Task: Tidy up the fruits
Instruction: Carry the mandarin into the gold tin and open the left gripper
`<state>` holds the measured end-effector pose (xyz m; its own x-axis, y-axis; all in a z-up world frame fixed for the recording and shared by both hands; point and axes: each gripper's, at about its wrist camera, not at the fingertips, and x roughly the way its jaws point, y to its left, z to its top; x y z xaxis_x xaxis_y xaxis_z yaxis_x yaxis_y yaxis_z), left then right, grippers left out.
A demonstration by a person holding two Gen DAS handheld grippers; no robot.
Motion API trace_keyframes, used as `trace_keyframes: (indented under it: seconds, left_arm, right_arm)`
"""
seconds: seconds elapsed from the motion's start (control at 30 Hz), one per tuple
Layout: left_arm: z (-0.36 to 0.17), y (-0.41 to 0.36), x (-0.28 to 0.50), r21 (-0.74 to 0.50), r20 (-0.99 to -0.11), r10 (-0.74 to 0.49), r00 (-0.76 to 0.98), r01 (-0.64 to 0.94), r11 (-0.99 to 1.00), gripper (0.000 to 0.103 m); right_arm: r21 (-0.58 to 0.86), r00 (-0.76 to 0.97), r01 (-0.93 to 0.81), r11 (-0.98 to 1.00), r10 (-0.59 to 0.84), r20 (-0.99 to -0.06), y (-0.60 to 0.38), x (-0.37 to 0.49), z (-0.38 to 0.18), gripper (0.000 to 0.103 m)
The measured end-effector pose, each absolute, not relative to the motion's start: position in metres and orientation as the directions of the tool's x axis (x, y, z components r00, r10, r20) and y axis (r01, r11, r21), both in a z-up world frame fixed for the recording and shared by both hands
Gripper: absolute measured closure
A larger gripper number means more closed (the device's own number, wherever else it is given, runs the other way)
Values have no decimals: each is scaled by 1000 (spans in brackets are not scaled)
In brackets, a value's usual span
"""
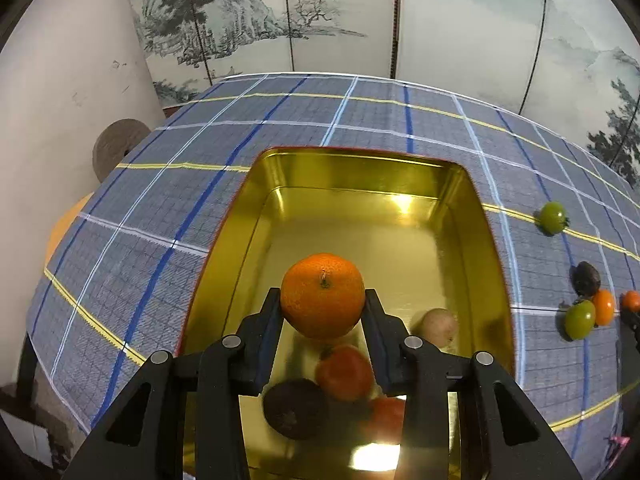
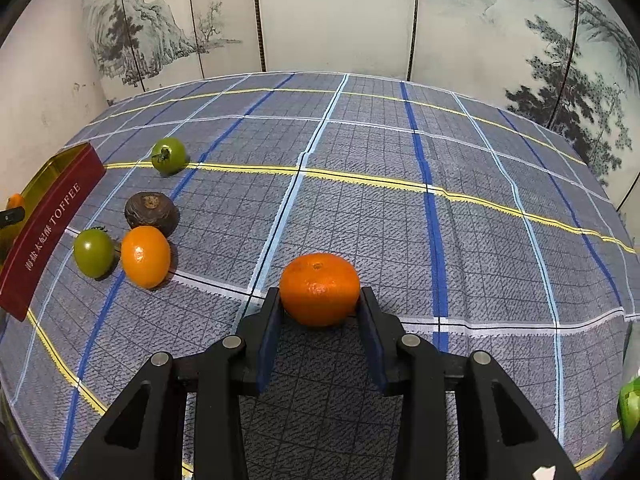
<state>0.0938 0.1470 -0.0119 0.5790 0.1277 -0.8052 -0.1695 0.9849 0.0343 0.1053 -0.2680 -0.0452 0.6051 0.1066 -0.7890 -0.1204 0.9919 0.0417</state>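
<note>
My left gripper [image 1: 323,300] is shut on an orange mandarin [image 1: 322,294] and holds it above the gold tin [image 1: 360,172]. In the tin lie a tan round fruit [image 1: 439,326], a red tomato [image 1: 345,372], a dark brown fruit [image 1: 294,408] and another red fruit [image 1: 386,416]. My right gripper [image 2: 319,304] is shut on a second mandarin [image 2: 319,289] just over the checked cloth. Loose on the cloth to its left are two green tomatoes [image 2: 168,155] [image 2: 93,252], a dark brown fruit [image 2: 151,209] and a small orange fruit [image 2: 145,256].
The tin's red side [image 2: 48,224], marked TOFFEE, stands at the left edge of the right wrist view. A painted folding screen [image 2: 340,16] stands behind the table. A green object [image 2: 630,404] sits at the right edge. The blue checked tablecloth [image 2: 400,208] covers the table.
</note>
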Motion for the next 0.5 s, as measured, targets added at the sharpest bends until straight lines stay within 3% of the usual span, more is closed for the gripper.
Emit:
trace_keyframes:
  seconds: [0.5]
  left_arm:
    - [-30,163,94,58,-823,142,550,-167,984,62]
  right_arm:
    - [38,605,-121,992,104,-789,-267,105,-45,67]
